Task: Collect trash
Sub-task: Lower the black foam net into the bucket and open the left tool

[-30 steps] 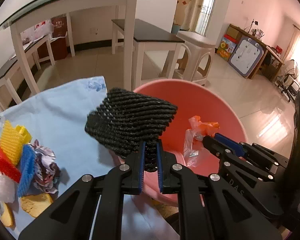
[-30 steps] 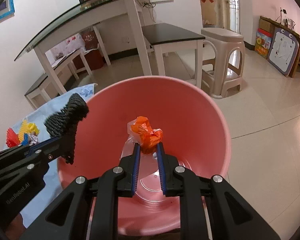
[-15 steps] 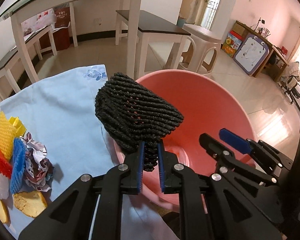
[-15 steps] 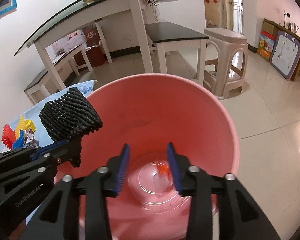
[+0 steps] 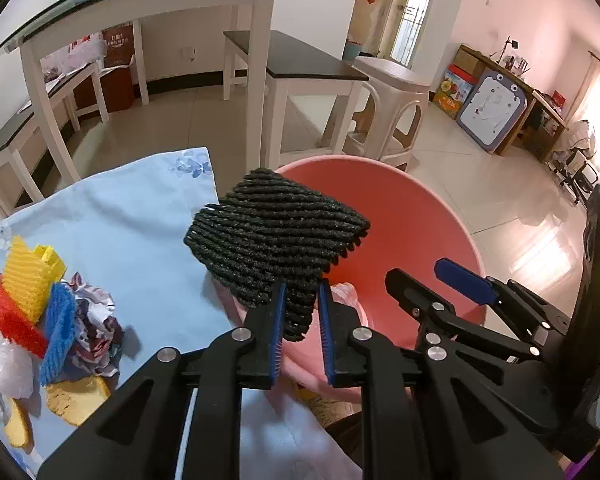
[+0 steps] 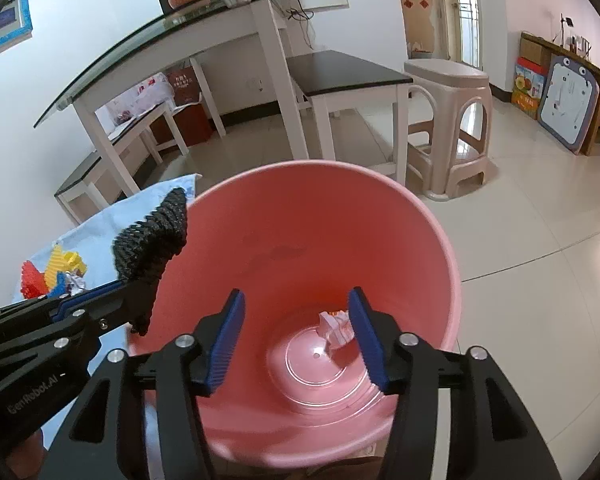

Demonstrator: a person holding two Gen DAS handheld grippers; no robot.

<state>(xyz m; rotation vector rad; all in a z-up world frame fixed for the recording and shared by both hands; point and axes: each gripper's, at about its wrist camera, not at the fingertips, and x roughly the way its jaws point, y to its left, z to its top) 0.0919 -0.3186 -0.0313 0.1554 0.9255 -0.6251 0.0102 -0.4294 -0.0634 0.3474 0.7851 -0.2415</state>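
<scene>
Over the near rim of the pink bucket [image 6: 440,236], the left gripper [image 5: 302,304] holds a black foam net sleeve [image 5: 276,240] by its lower corner. Its jaws have just been easing apart a little, yet the sleeve's corner sits between the blue pads, which appear to pinch it, and the rest of the sleeve juts up and forward (partly over the bucket's mouth, partly over the cloth). From the right wrist view the same sleeve shows at the bucket's left edge, standing above the rim.

Beside it, the right gripper [image 6: 296,336] points down into the bucket. Its jaws have just been opening and now stand wide apart with nothing between them. Below them, on the bucket's floor, lies a crumpled clear wrapper with a bit of orange [image 6: 334,326], close to the right pad in the picture but free of it.

To the left of the bucket, a light blue cloth [image 5: 112,216] covers the counter. At its left end sits a heap of remaining trash: a red foam net [image 5: 8,312], a yellow foam net [image 5: 30,272], a blue foam net [image 5: 58,332], a crumpled printed wrapper [image 5: 96,328], a clear plastic bag [image 5: 6,364] and some yellowish peel pieces [image 5: 76,398], all bunched together and well apart from the bucket.
</scene>
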